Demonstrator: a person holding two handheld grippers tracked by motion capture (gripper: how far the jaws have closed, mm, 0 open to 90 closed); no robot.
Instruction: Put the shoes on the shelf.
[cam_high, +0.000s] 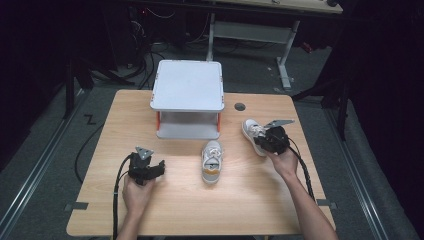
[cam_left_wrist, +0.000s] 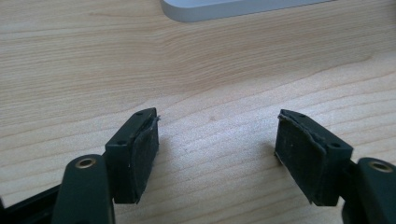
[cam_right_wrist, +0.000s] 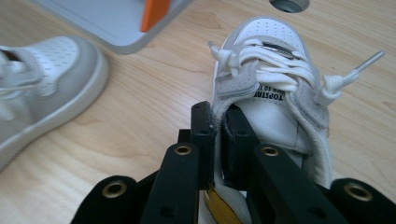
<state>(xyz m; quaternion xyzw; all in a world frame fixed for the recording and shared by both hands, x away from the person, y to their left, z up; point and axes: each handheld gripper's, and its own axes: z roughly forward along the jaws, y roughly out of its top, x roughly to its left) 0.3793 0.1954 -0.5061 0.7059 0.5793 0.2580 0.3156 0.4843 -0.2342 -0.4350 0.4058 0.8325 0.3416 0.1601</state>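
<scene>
Two white and grey sneakers lie on the wooden table (cam_high: 175, 210). One sneaker (cam_high: 212, 161) (cam_right_wrist: 42, 88) rests mid-table in front of the shelf. The other sneaker (cam_high: 251, 131) (cam_right_wrist: 275, 93) lies at the right, laces loose. My right gripper (cam_high: 272, 140) (cam_right_wrist: 218, 126) is shut on this shoe's side wall near the heel; one jaw is inside the opening, the other outside. My left gripper (cam_high: 159, 169) (cam_left_wrist: 217, 149) stands open over bare wood at the left, with nothing between its pads (cam_left_wrist: 142, 158).
A white two-level shelf (cam_high: 188, 92) (cam_right_wrist: 112, 23) with orange posts stands at the table's back middle; its base edge (cam_left_wrist: 233, 9) shows ahead of the left gripper. A round cable hole (cam_high: 240, 106) (cam_right_wrist: 289, 4) lies behind the right shoe. Cables trail off the front edge.
</scene>
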